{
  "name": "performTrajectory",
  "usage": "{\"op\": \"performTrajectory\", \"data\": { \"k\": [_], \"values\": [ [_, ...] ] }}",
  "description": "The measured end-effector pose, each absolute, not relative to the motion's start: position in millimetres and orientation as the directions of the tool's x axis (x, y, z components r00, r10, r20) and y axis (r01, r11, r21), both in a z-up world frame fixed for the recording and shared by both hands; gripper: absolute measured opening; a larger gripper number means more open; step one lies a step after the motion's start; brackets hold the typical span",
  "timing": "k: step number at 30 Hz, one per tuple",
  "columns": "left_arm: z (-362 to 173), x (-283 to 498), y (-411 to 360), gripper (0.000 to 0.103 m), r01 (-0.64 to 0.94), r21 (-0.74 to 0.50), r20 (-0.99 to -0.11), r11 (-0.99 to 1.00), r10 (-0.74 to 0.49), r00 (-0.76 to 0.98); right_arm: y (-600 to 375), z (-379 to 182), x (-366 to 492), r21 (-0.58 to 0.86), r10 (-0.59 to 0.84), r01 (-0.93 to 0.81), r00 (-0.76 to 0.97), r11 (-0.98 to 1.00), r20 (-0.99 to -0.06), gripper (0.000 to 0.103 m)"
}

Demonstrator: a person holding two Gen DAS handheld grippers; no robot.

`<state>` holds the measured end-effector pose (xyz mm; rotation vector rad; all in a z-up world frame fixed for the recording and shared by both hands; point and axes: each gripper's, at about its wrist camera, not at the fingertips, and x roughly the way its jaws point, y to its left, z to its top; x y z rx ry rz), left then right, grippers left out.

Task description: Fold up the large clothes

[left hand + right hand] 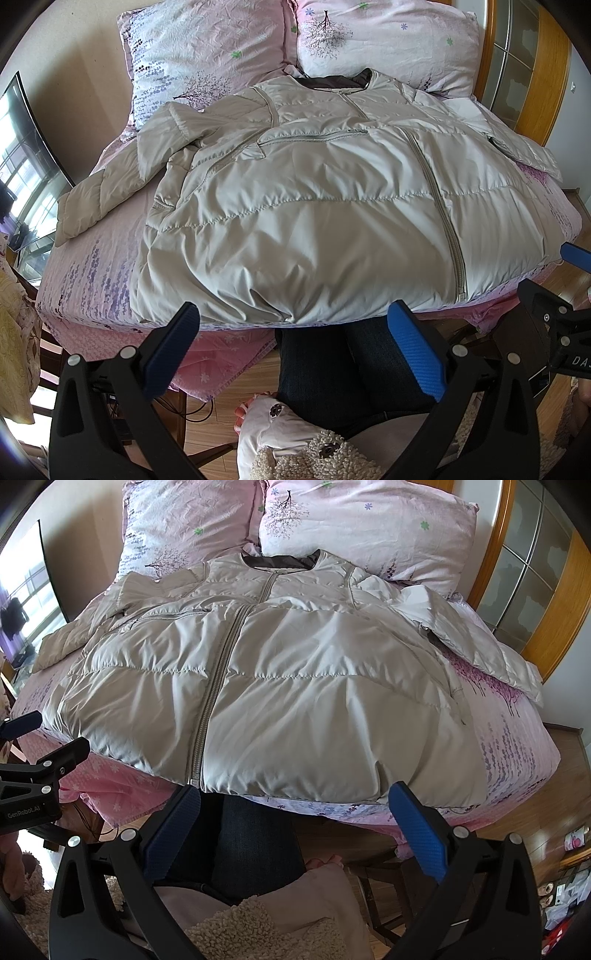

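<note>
1 pale beige quilted puffer jacket (314,206) fills the centre of both views. 2 pink floral pillows, (199,62) and (388,40), sit along the top. 2 black grippers with blue-padded fingers, (291,350) and (295,827), occupy the bottom.

A home bedroom: a bed (92,280) with pink floral sheets, two matching pillows (207,48) at twelve o'clock, a wooden glazed door (528,572) at two o'clock, wood flooring (565,775).
</note>
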<state>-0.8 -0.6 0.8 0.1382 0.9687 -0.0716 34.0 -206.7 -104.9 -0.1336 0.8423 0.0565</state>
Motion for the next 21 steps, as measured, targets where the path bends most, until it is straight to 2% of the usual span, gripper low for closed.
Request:
{"op": "performTrajectory", "data": {
  "k": [9,14,21],
  "values": [
    [-1.0,-1.8,3.4,0.101,0.114,0.081,-0.824,0.990,0.003,0.566,-207.7,-105.4,34.5,-0.090,-0.001,-0.100,0.665,0.991,-0.747,0.102],
    [-4.4,-2.6,13.9,0.101,0.122,0.021,-0.823,0.992,-0.052,0.566,-213.9,-103.8,37.1,-0.061,0.019,-0.094,0.676,0.994,-0.737,0.102],
    [-1.8,2.1,17.1,0.101,0.145,-0.026,-0.819,0.989,-0.104,0.564,-268.3,-76.3,56.1,0.142,0.142,-0.066,0.760,0.988,-0.634,0.102]
  ]
}}
